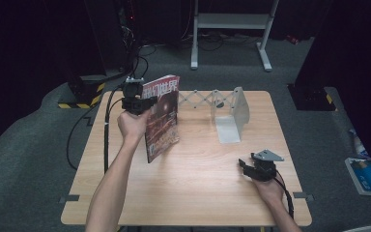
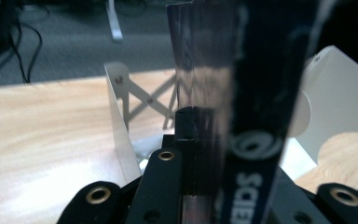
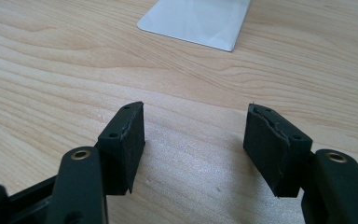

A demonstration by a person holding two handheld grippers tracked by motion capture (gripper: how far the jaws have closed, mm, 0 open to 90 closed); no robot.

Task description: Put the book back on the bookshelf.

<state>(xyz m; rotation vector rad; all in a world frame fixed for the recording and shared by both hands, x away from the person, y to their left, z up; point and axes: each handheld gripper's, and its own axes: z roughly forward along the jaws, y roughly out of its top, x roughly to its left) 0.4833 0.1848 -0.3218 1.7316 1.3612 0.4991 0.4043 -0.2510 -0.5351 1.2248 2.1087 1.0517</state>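
A magazine (image 1: 162, 116) with a red and dark cover stands upright above the left half of the wooden table (image 1: 193, 188), its lower edge near the tabletop. My left gripper (image 1: 145, 103) is shut on its edge near the top. Seen from the left gripper view, the magazine (image 2: 233, 93) runs up between the closed jaws, with its dark spine close to the lens. My right gripper (image 1: 243, 167) rests low over the table at the right front. Its fingertips (image 3: 126, 140) stand wide apart in the right gripper view, with bare wood between them.
A white metal bookend rack (image 1: 232, 116) with an accordion link stands at the back middle of the table; its base plate (image 3: 200, 21) lies ahead of the right gripper. Cables and a black stand are on the floor at the left. A table frame stands behind.
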